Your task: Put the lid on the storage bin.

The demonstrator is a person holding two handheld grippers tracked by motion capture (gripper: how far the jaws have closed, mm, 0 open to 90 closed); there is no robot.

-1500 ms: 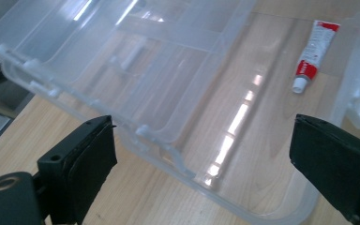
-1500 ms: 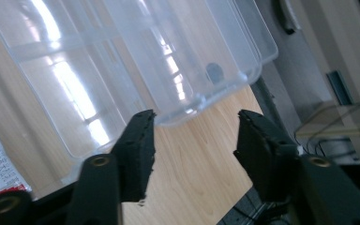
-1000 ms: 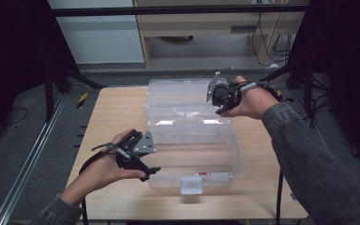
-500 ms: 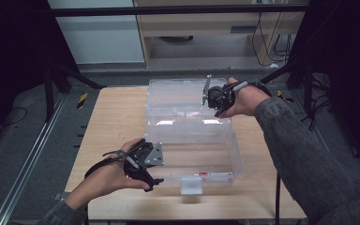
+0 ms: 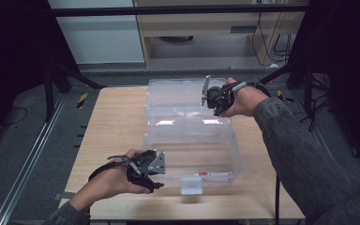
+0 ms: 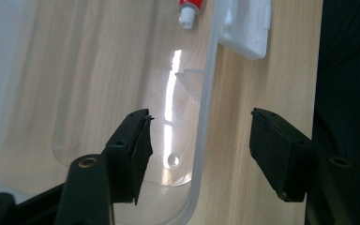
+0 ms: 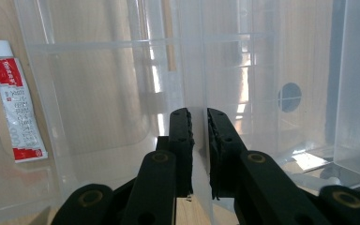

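jaws of right gripper [image 7: 199,145] pinch clear lid [image 7: 243,70] above wooden table [image 5: 117,122].

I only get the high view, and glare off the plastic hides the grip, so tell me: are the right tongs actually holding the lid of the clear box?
Observer: Yes. In the right gripper view, the right tongs are shut on the thin clear edge of the lid.
Operator: And the left tongs?
Observer: The left tongs are open, with one jaw on each side of the box's front rim, touching neither side.
Operator: Anything inside the box?
Observer: A red-and-white tube with a white cap lies flat on the bottom.
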